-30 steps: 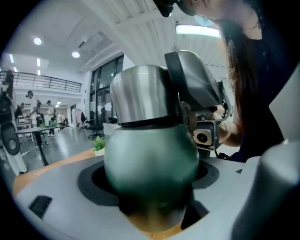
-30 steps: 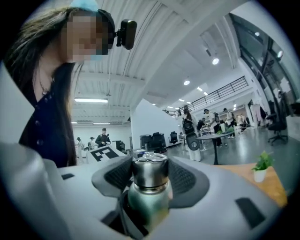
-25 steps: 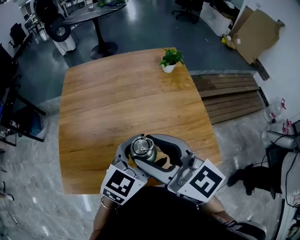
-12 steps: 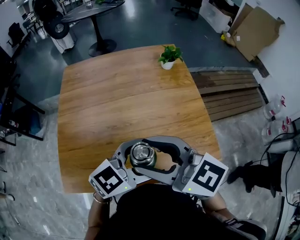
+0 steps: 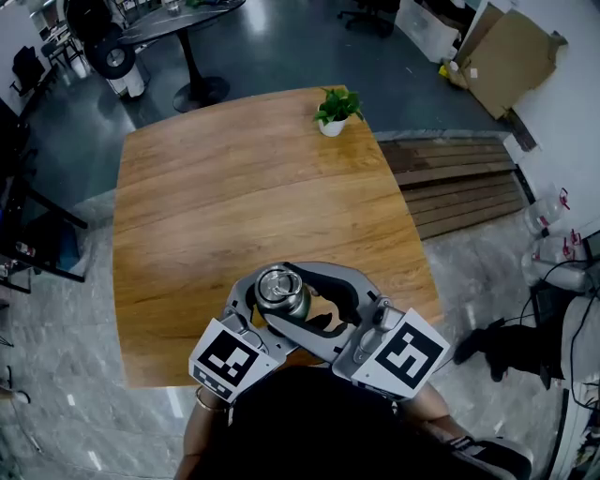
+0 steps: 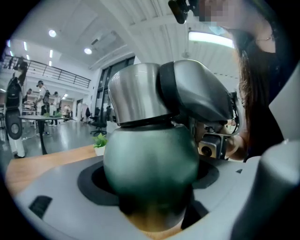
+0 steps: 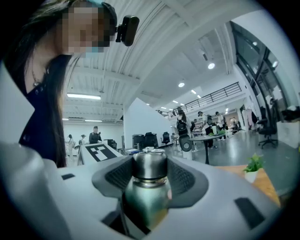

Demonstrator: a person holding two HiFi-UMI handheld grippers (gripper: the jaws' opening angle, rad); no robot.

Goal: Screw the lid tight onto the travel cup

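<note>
The travel cup has a dark green body and a steel lid, and it is held over the near edge of the wooden table. My left gripper is shut on the green body, low on the cup. Higher up, my right gripper is shut on the lid, whose sides press against the black ribbed pads. In the left gripper view the lid sits on the cup with a grey right jaw wrapped round it. Both marker cubes are close to the person's body.
A small potted plant stands at the table's far edge. Wooden planks lie on the floor to the right, with cardboard beyond. A round pedestal table is at the back left.
Both grippers have turned against each other round the cup. The left marker cube swung out to the left and came back, and the right cube rotated. The cup stayed in place.
</note>
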